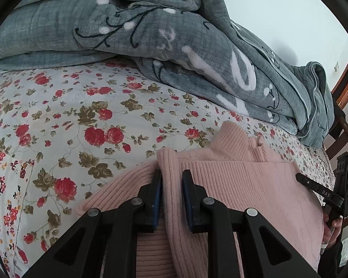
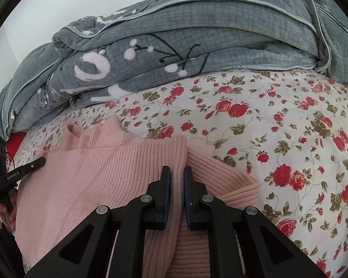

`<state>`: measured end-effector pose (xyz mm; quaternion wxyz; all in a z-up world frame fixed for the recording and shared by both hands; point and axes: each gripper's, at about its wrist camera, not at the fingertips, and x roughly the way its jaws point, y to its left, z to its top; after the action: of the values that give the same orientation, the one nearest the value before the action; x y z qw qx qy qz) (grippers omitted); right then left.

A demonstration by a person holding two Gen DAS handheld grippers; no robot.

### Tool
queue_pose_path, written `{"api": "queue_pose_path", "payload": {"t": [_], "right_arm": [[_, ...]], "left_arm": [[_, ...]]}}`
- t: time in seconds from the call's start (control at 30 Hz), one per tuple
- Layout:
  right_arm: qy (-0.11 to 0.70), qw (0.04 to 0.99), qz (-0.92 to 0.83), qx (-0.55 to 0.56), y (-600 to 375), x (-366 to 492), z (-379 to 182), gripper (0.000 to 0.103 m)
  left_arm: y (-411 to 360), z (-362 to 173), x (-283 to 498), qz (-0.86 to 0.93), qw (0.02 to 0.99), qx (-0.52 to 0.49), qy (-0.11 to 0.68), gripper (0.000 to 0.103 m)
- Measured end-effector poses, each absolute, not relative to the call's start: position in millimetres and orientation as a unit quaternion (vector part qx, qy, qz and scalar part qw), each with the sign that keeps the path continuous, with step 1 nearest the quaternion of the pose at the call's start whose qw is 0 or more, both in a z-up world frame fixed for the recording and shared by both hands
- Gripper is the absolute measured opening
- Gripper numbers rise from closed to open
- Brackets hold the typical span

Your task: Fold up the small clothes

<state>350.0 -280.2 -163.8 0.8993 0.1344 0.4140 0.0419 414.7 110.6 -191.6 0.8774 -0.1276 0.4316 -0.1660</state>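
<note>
A pink ribbed sweater (image 1: 243, 180) lies on the floral bed sheet (image 1: 81, 115), its collar pointing away. My left gripper (image 1: 172, 176) is shut on a fold at the sweater's left edge, with a sleeve underneath. In the right wrist view the same sweater (image 2: 104, 173) fills the lower left. My right gripper (image 2: 177, 173) is shut on a fold at its right edge, above a sleeve (image 2: 227, 180). Each gripper shows at the edge of the other's view: the right one (image 1: 322, 192), the left one (image 2: 18, 173).
A bunched grey-green blanket (image 1: 174, 34) with white and black patterns lies across the far side of the bed (image 2: 197, 46). A wooden bed frame (image 1: 345, 76) stands at the right edge. Floral sheet (image 2: 290, 127) lies beside the sweater.
</note>
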Motion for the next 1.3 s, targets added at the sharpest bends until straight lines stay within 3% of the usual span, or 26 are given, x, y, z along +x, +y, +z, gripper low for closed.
{"api": "queue_pose_path", "payload": {"t": [0.43,0.6,0.67,0.73,1.03,1.3], "right_arm": [[0.405,0.903,0.035,0.136,-284,347,-162,0.012],[0.394,0.908,0.028,0.138,-285,343,-157,0.027],[0.388,0.91,0.03,0.145,-288,340,-156,0.033],[0.378,0.913,0.023,0.152,-293,334,-152,0.033],[0.323,0.941,-0.039,0.093,-283,265,-97,0.047],[0.341,0.938,0.01,0.066,-225,191,-95,0.048]], "left_arm": [[109,-185,410,-0.142,0.893,-0.103,0.415,0.017],[112,-179,403,-0.135,0.901,-0.102,0.399,0.035],[114,-175,400,-0.14,0.905,-0.108,0.387,0.059],[118,-173,398,-0.156,0.905,-0.121,0.378,0.064],[132,-178,396,-0.129,0.901,-0.159,0.381,0.064],[150,-172,353,-0.128,0.895,-0.168,0.392,0.064]]}}
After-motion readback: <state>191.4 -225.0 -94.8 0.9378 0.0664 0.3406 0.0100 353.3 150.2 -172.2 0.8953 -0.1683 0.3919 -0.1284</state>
